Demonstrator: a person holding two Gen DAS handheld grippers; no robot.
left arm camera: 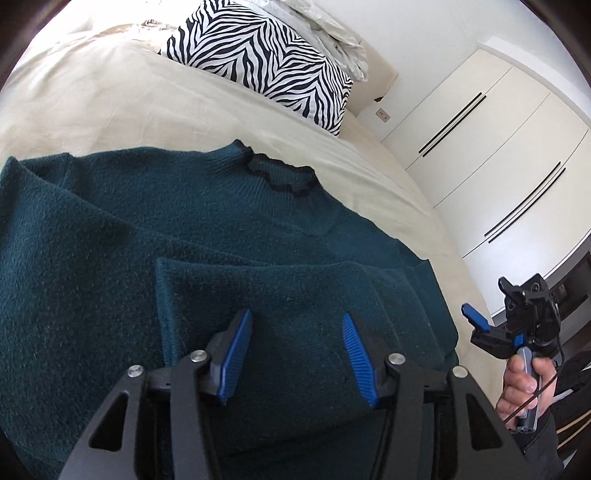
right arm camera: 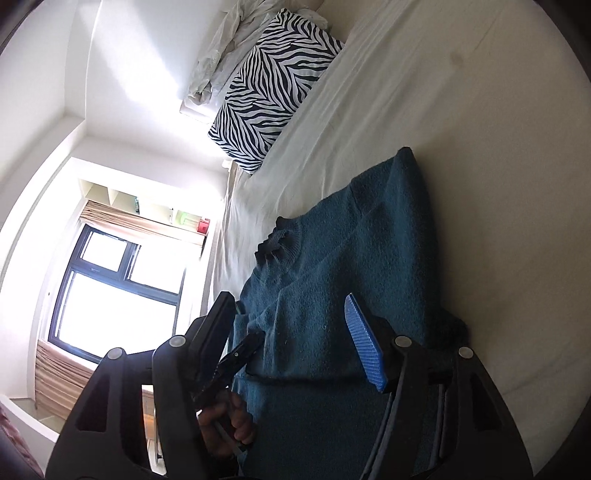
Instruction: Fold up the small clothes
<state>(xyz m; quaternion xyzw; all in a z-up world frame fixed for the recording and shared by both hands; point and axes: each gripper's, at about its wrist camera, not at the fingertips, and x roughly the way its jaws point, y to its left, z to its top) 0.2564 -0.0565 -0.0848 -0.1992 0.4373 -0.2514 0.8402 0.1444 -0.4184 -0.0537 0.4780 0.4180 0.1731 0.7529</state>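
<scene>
A dark teal knitted sweater (left arm camera: 184, 229) lies on the cream bed sheet (left arm camera: 110, 103), its frilled collar (left arm camera: 280, 177) pointing toward the pillow. A sleeve (left arm camera: 295, 295) is folded across the body. My left gripper (left arm camera: 297, 325) hovers open and empty just above the folded sleeve. My right gripper (left arm camera: 480, 325) shows at the bed's right edge, held in a hand, open and empty. In the right wrist view the right gripper (right arm camera: 291, 314) is open over the sweater (right arm camera: 351, 258), and the left gripper (right arm camera: 243, 350) shows beside its left finger.
A zebra-print pillow (left arm camera: 266, 59) and crumpled white bedding (left arm camera: 332, 26) lie at the head of the bed. White wardrobe doors (left arm camera: 498, 147) stand to the right. A window (right arm camera: 110, 288) with curtains is beyond the bed.
</scene>
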